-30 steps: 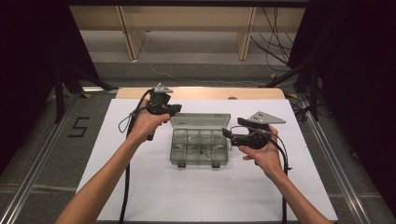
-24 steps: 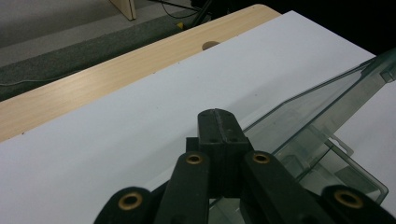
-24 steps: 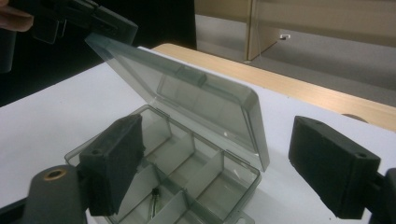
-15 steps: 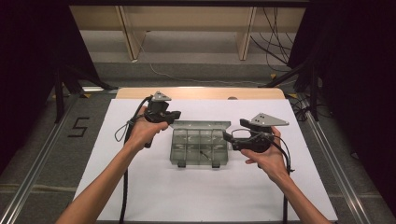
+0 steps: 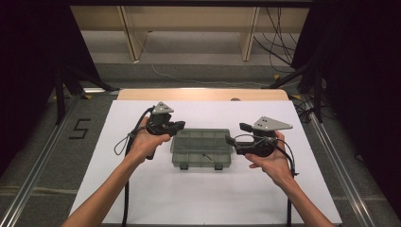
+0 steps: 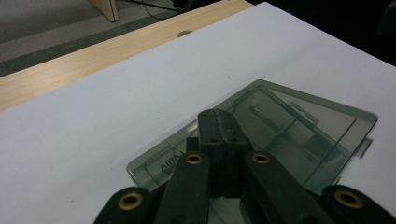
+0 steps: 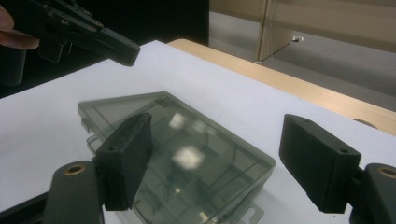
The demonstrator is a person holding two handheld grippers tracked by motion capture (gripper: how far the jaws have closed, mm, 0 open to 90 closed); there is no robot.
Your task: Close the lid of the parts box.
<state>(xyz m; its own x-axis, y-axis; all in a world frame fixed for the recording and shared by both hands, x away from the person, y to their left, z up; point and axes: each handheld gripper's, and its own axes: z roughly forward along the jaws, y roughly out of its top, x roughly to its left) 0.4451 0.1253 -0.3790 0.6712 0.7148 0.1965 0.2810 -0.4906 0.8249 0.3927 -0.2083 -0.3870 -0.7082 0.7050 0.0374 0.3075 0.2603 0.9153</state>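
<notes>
A smoky clear plastic compartment box [image 5: 203, 146] lies in the middle of the white table, its lid down or nearly down on the base. My left gripper [image 5: 181, 125] is shut with nothing in it; its tips [image 6: 217, 114] sit over the lid [image 6: 299, 126] at the box's far-left corner, and I cannot tell if they touch. My right gripper [image 5: 235, 133] is open beside the box's right edge. Its jaws have just been closing. The box [image 7: 187, 154] lies ahead of the gap [image 7: 215, 130], with no pad touching it. The left gripper [image 7: 123, 53] hangs beyond.
A wooden strip [image 5: 203, 94] with a small hole runs along the table's far edge. Metal rails [image 5: 42, 156] flank the table on the grey floor, where a "5" mark [image 5: 80, 128] sits at the left. Wooden posts and cables stand farther back.
The box's lid has come down from a raised tilt to lie on the base. My left gripper sank toward me with it. The right hand stayed beside the box.
</notes>
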